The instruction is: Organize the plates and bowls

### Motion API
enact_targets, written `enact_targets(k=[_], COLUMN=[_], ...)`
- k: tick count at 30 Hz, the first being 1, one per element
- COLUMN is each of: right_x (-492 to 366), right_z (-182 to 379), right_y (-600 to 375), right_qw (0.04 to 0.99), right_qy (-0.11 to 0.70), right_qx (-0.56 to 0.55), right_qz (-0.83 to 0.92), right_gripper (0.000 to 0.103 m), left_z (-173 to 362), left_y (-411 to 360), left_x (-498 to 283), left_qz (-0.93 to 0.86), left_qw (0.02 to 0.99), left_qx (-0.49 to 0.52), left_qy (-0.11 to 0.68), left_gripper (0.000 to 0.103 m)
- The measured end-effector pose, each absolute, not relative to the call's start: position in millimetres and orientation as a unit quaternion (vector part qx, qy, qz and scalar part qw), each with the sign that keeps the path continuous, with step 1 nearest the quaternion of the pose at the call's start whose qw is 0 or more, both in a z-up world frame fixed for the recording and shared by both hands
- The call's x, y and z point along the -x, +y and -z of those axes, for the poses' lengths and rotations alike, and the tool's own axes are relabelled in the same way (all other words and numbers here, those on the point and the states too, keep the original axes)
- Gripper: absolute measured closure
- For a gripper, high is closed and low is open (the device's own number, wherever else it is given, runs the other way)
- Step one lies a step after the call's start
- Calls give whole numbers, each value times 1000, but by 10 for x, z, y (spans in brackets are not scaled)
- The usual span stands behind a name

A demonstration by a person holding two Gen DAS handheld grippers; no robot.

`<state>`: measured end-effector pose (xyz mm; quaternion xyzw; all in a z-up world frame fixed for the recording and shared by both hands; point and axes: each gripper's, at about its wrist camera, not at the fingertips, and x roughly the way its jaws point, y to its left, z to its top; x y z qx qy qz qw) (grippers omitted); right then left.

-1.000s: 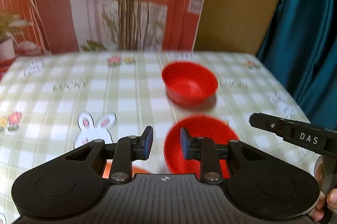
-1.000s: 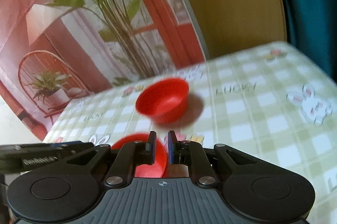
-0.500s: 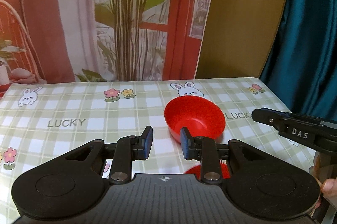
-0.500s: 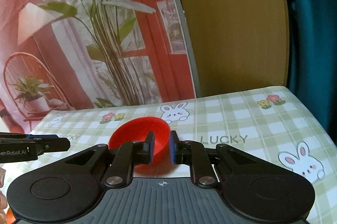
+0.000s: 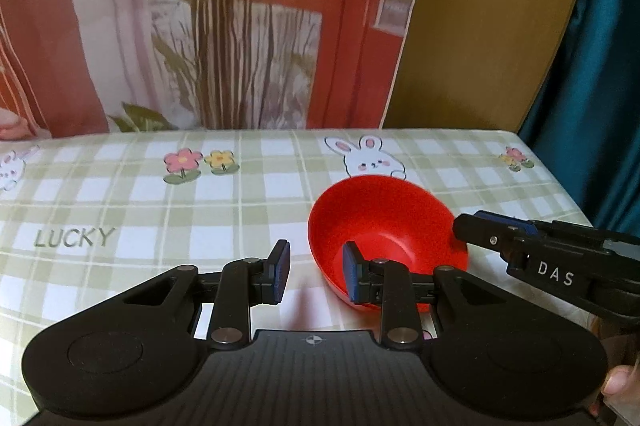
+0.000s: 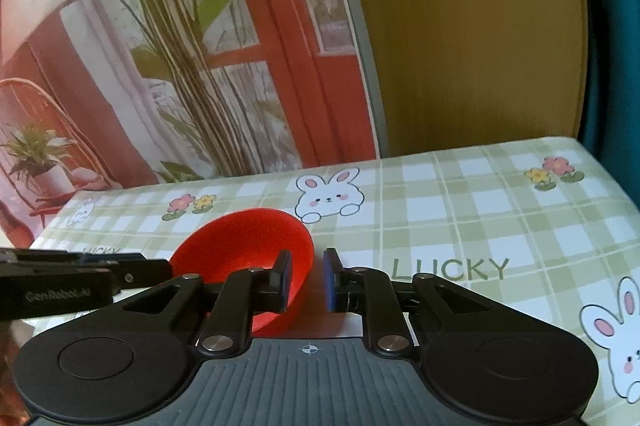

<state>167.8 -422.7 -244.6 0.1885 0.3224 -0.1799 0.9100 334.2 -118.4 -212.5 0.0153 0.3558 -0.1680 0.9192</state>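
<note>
**Two grippers closed in on a red bowl at a checked table**

A black two-finger left gripper (image 5: 313, 273) hovered over a table covered in a green-and-white checked cloth (image 5: 120, 210) printed with rabbits, flowers and the word LUCKY. Its blue-padded jaws stood apart with nothing clamped between them; the right-hand pad sat in front of the near left rim of a round red plastic bowl (image 5: 384, 226), while the left-hand pad hung over bare cloth. The bowl rested upright on the table, toward its far right corner and just in front of a printed rabbit at the far edge. From the right side, the black right gripper (image 6: 306, 280) reached toward the bowl's opposite rim. Its jaws stood slightly apart and gripped nothing, the bowl's right wall lying beside the left-hand pad. Whether either gripper touched the bowl could not be told. Behind the table stood a printed backdrop of potted plants and red door frames (image 6: 160, 46).
</note>
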Motion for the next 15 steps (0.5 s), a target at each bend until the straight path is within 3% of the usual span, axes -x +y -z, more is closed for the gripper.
enact_targets(k=[11,15], right_x=[-1749,-1746], right_z=[2576,2572], right_y=[-4258,-4244], right_qw=[903,902], right_qy=[333,331], right_qx=[-213,-215], right_qz=[170,172], right_gripper=[89,92], left_z=[2290,2308], left_y=[-1299,-1308], left_x=[-3505,-3515], left_qz=[185,183], left_qw=[904,904], left_qx=[-18,-25], left_qy=[385,385], left_gripper=[74,83])
